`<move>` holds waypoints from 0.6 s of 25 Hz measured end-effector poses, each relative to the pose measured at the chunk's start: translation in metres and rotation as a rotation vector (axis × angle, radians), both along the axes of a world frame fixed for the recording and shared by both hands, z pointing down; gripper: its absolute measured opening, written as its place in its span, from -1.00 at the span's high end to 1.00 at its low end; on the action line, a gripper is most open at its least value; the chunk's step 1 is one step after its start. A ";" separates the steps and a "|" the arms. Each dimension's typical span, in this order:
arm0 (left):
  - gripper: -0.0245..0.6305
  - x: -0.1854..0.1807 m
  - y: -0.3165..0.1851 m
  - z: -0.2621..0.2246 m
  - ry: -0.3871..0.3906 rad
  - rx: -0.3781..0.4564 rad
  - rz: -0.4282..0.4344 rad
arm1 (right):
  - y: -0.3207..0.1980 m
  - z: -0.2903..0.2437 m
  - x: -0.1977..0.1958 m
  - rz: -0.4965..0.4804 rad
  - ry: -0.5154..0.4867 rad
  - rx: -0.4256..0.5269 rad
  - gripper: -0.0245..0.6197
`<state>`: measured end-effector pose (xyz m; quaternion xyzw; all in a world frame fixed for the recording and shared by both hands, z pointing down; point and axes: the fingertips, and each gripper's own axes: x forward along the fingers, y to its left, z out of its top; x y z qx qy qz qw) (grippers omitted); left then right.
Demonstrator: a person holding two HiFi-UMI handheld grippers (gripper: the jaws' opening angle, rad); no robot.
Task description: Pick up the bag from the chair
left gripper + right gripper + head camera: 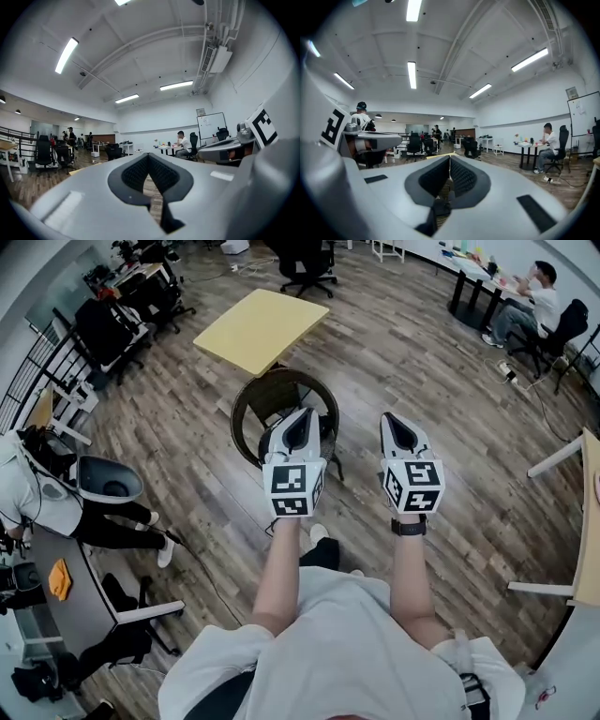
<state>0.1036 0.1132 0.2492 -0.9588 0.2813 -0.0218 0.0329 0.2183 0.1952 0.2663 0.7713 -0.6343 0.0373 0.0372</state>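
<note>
Chair (242, 420) sits just past the closed, empty left gripper (302, 418); what lies on it is unclear. Right gripper (394, 423), likewise closed and empty, hovers alongside over wooden office floor (422, 362).

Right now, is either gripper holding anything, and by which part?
Nothing is held: the left gripper and the right gripper are both shut and empty.

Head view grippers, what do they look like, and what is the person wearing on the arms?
The left gripper and right gripper are both light grey tapered shells, each with a black teardrop-shaped padded recess at the jaws. Each carries a white cube printed with black square markers. The person wears a white short-sleeved shirt and a black wristband on the right wrist.
</note>
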 end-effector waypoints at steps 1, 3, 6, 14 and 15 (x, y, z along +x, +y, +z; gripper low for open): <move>0.89 0.001 -0.011 0.001 0.006 -0.004 -0.009 | -0.015 0.002 -0.003 -0.020 0.003 -0.005 0.89; 0.89 0.003 -0.035 0.003 0.018 -0.011 -0.027 | -0.044 0.002 -0.007 -0.057 0.017 -0.015 0.90; 0.89 -0.001 -0.072 -0.003 0.038 -0.009 -0.056 | -0.086 -0.007 -0.015 -0.102 0.051 -0.023 0.89; 0.89 -0.026 -0.185 0.003 0.095 -0.027 -0.124 | -0.204 0.001 -0.050 -0.203 0.082 -0.041 0.89; 0.89 -0.031 -0.194 0.006 0.089 -0.030 -0.130 | -0.216 0.003 -0.056 -0.212 0.076 -0.038 0.89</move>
